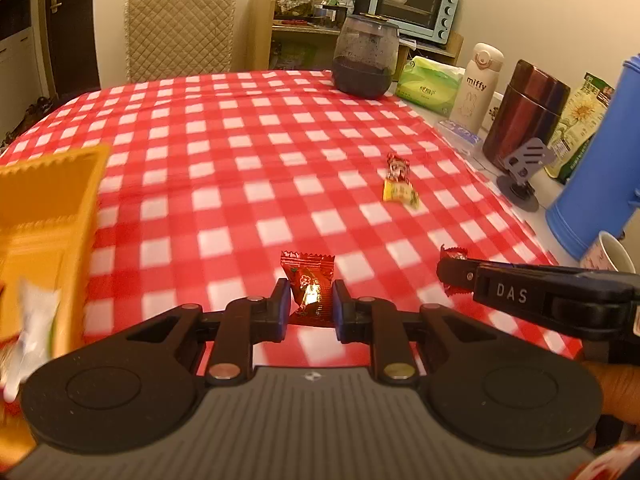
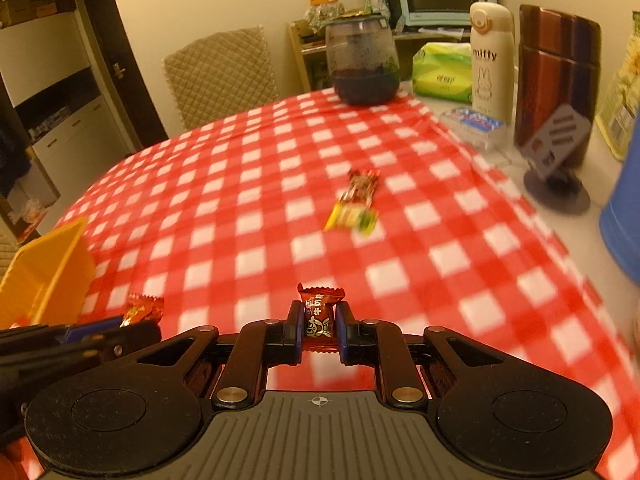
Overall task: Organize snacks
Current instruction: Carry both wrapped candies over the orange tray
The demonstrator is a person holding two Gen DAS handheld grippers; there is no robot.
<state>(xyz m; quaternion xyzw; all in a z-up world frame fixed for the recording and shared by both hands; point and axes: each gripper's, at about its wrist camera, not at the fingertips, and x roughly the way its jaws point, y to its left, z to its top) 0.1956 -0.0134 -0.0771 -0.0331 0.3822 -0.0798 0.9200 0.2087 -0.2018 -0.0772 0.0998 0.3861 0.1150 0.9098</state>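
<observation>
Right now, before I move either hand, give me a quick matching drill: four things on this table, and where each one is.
Things:
1. red candy
2. brown-red candy
3. yellow-and-red snack bar
4. yellow bin

Places:
A. lying loose mid-table
B. at the table's left edge
C. in the left tongs
D. in the right tongs

Pairs: 1-C, 2-D, 3-A, 4-B

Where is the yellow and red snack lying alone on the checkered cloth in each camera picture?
Left wrist view: the yellow-and-red snack lies right of center, far beyond the left gripper and its candy.
Right wrist view: the same snack lies just right of center, beyond the right gripper.
Shared landmark: the dark glass jar at the cloth's far edge, behind the snack in both.
</observation>
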